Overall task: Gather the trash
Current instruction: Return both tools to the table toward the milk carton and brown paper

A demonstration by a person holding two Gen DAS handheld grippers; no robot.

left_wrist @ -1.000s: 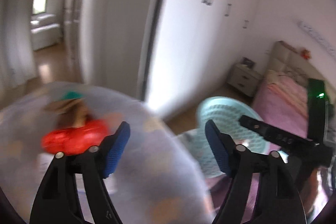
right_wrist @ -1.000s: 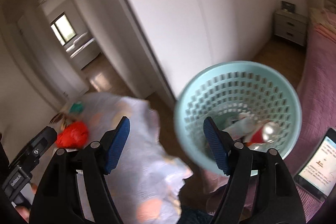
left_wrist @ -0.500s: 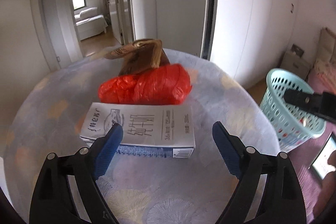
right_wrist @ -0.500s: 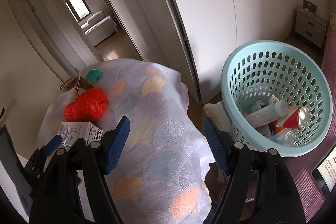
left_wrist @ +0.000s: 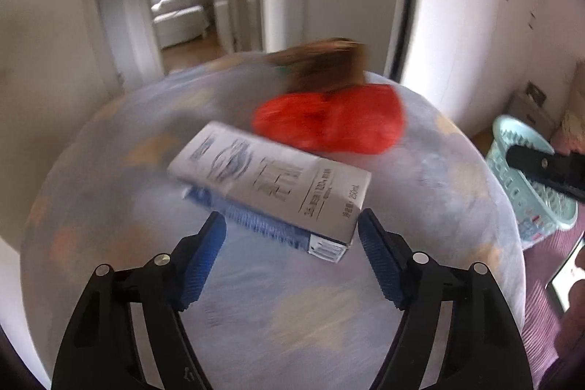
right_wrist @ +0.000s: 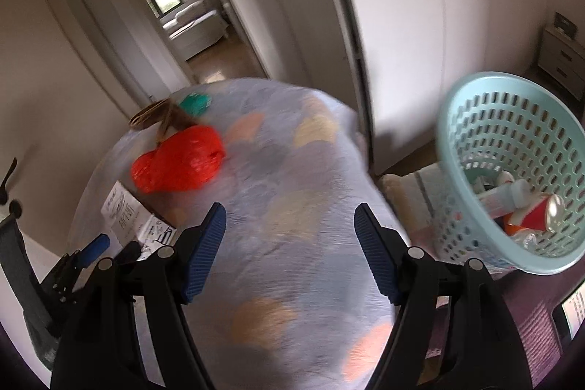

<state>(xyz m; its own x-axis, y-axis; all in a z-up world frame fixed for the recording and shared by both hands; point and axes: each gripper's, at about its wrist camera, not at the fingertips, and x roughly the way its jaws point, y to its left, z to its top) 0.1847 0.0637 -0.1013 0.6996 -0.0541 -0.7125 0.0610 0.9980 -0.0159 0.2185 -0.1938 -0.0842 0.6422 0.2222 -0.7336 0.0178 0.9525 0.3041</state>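
Carton (left_wrist: 278, 178) matt printed card; red bag (right_wrist: 179, 163) glossy crinkled plastic; basket (right_wrist: 512, 170) perforated smooth plastic; tablecloth (right_wrist: 299, 225) matt cloth.

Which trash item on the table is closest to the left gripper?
The white milk carton, lying on its side just ahead of the left gripper, whose jaws are closing. The red plastic bag and brown wrapper lie farther back.

Patterned tablecloth (right_wrist: 292, 207), white wardrobe doors (right_wrist: 420, 6), open doorway (left_wrist: 175, 10) onto a pale sofa (left_wrist: 179, 19), nightstand (right_wrist: 561, 46).
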